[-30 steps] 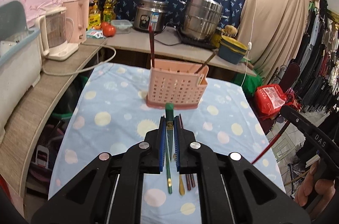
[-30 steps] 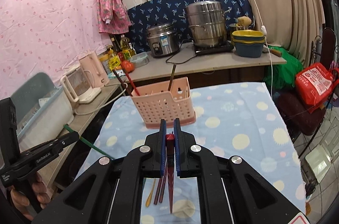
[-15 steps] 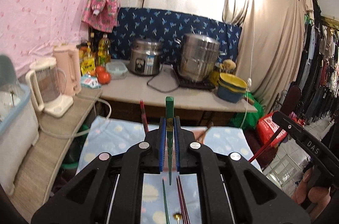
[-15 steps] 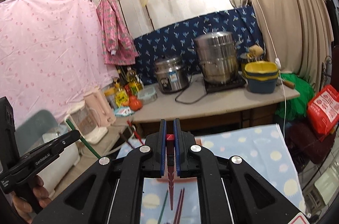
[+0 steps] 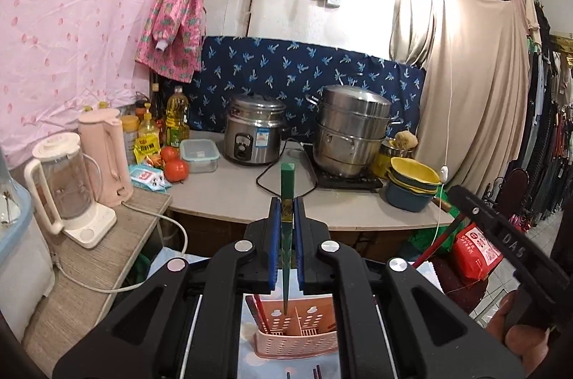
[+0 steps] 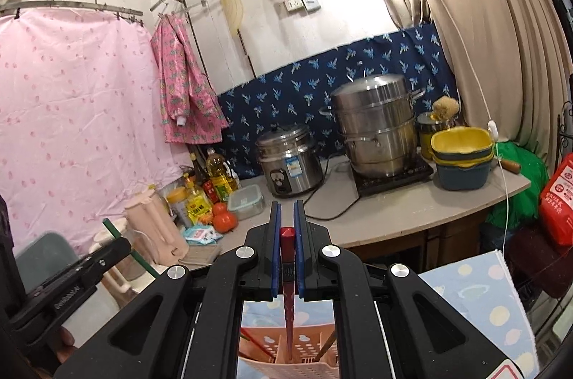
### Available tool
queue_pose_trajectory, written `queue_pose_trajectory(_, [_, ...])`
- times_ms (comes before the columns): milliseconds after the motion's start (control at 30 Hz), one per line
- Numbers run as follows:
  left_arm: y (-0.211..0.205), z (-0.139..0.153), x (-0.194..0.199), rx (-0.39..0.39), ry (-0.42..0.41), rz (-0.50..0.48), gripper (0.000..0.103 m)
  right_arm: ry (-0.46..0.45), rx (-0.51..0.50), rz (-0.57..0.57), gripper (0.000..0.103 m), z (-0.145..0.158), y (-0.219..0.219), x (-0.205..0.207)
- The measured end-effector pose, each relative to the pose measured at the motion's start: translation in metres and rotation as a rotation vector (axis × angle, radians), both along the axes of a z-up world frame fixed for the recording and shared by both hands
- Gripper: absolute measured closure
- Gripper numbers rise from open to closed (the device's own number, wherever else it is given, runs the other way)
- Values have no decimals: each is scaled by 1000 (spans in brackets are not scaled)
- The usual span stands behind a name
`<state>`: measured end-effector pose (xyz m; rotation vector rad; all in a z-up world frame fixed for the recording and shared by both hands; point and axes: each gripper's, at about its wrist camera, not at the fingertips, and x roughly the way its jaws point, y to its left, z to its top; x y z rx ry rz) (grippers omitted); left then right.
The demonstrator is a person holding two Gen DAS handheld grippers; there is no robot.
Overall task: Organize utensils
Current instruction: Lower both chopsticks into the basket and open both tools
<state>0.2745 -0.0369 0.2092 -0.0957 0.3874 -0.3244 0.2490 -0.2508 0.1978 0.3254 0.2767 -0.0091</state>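
Upright, green chopstick [image 5: 286, 200], tip toward basket [image 5: 297, 339]

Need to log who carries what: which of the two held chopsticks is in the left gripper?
The green chopstick, clamped in the left gripper above the pink basket. The right gripper holds the red chopstick instead.

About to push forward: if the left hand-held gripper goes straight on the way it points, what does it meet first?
Probably the counter edge, or the rice cooker behind it. The left hand-held gripper points above the pink basket. Depth is unclear.
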Motion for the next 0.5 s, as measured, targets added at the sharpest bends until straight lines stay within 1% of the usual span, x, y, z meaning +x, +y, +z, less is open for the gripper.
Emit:
queue_pose_trajectory(133, [-1, -33, 18, 9, 58, 6, 96, 81, 9, 8, 96, -43, 2, 23])
queue_pose_trajectory(233, [0, -54, 26, 16, 101, 10, 96, 127, 6, 17, 96, -65, 6, 30])
queue_pose_trajectory(367, [4, -73, 27, 15, 140, 15, 96, 161, 2, 19, 95, -82, 8, 26])
queue_pose_trajectory(400, [4, -76, 25, 14, 142, 13, 95, 161, -1, 15, 91, -85, 8, 23])
queue_pose_trajectory(433, [4, -78, 23, 14, 142, 17, 95, 164, -7, 6, 83, -86, 8, 20])
queue_pose_trajectory(467, [4, -80, 21, 15, 144, 21, 94, 163, -9, 0, 78, -86, 7, 16])
queue_pose_trajectory(500, [5, -81, 20, 14, 151, 21, 89, 161, -9, -5, 71, -86, 6, 13])
